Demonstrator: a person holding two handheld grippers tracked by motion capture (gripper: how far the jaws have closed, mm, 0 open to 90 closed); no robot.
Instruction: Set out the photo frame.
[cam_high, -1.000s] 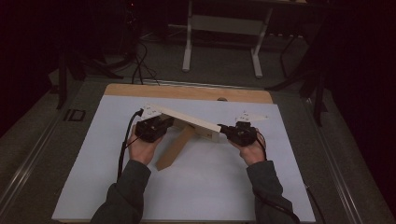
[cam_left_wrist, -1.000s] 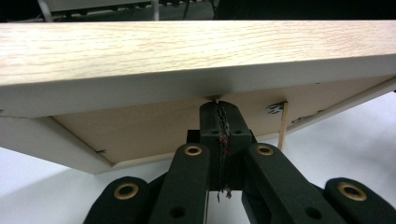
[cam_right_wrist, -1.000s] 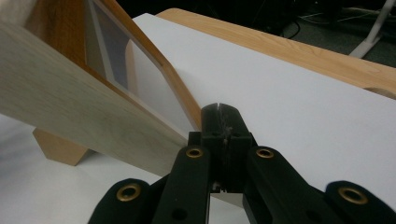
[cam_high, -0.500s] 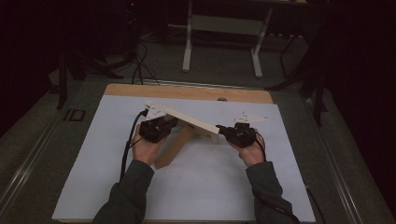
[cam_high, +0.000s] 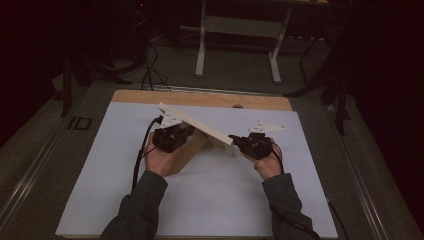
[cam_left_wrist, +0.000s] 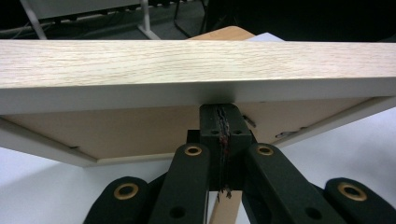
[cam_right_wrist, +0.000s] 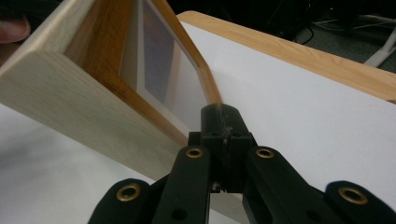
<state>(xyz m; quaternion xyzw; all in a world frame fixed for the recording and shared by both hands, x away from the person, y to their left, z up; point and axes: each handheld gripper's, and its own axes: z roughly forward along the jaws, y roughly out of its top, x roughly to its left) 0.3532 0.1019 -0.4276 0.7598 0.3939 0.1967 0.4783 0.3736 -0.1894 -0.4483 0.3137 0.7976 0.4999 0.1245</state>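
A light wooden picture frame (cam_high: 197, 127) stands tilted on the white table top (cam_high: 210, 200), propped by its wooden back strut (cam_high: 186, 154). My left gripper (cam_high: 191, 132) is shut with nothing between its jaws. Its tips sit against the frame's back panel just under the top rail (cam_left_wrist: 187, 60), as the left gripper view (cam_left_wrist: 219, 112) shows. My right gripper (cam_high: 233, 138) is also shut and empty. Its tips touch the lower front edge of the frame (cam_right_wrist: 93, 107) where that edge meets the table (cam_right_wrist: 220, 112). A hand holds each gripper, one on either side of the frame.
The white sheet covers a wooden table whose bare far edge (cam_high: 200, 99) runs behind the frame. Beyond it on the dark floor stand the white legs of another table (cam_high: 239, 30), with cables (cam_high: 147, 67) to their left. Metal rails (cam_high: 30, 165) flank the table.
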